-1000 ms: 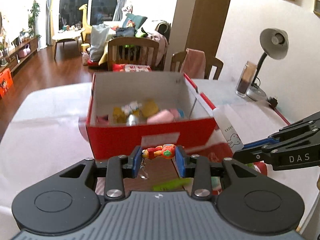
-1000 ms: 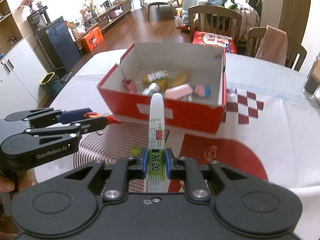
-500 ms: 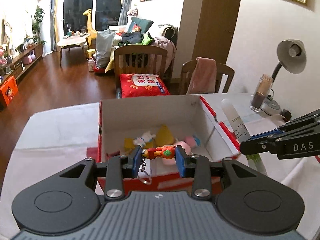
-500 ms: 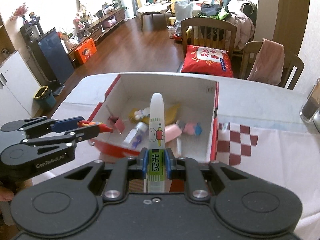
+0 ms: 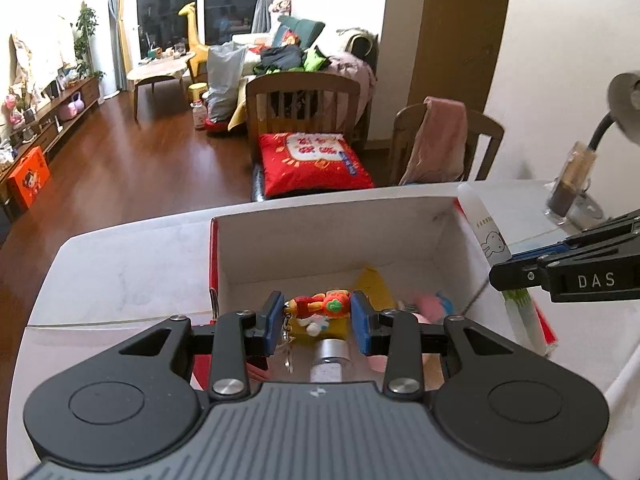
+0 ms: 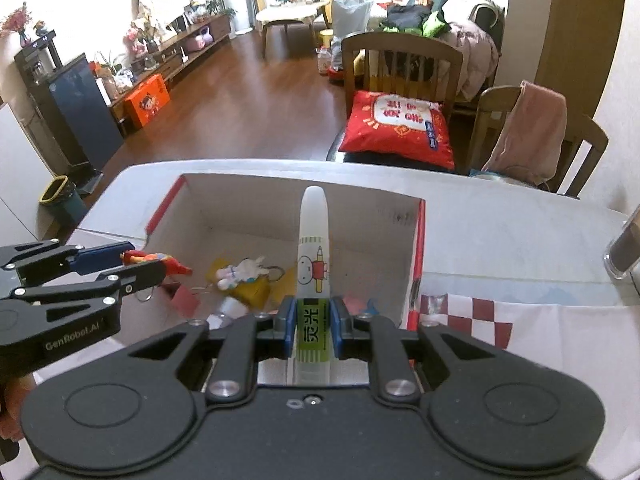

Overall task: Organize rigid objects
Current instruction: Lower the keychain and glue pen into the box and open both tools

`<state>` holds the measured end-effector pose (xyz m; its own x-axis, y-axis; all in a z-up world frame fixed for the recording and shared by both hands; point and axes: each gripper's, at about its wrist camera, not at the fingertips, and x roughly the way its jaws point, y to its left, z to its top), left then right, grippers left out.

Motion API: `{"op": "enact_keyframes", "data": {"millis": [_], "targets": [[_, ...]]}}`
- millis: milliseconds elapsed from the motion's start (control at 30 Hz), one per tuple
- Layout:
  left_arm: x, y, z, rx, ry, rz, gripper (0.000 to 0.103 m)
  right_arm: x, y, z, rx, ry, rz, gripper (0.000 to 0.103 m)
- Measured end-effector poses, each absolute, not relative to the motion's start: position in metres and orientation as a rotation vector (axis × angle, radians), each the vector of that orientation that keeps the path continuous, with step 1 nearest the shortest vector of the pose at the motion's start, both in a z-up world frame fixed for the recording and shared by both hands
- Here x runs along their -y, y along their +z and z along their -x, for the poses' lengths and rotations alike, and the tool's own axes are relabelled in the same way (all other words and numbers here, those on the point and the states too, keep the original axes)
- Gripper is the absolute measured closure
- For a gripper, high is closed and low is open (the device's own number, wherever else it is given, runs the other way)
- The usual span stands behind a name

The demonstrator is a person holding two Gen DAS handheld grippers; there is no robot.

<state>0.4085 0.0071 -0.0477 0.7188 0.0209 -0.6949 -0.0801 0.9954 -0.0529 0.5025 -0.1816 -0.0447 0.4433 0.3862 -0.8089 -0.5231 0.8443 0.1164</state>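
An open red cardboard box with a white inside stands on the table and holds several small toys. My left gripper is shut on a small red and orange keychain figure, held over the box's near left part; its ring dangles below. My right gripper is shut on a white glue tube with a green label and a cartoon rabbit, pointing forward over the box's inside. The left gripper with the figure shows at the left of the right wrist view. The tube shows at the right of the left wrist view.
In the box lie a yellow block with a white figure, a pink piece and a silver-capped bottle. A red-and-white cloth covers the table at right. A desk lamp and a glass jar stand far right. Chairs stand behind the table.
Both grippers have moved forward from in front of the box to over its inside, each still holding its object. The box's near wall has dropped out of sight beneath them.
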Motion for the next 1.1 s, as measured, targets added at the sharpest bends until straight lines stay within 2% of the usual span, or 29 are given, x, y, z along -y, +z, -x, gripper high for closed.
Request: {"op": "enact_keyframes", "data": {"millis": [500, 1100], "targets": [[-0.007, -0.099, -0.453, -0.911, 0.093, 0.039, 0.068, 0.153, -0.107, -0.526, -1.063, 0.511, 0.283, 0.087], [-0.005, -0.117, -0.455, -0.965, 0.087, 0.043, 0.068, 0.146, -0.124, -0.519, -1.092, 0.533, 0.325, 0.086]]}}
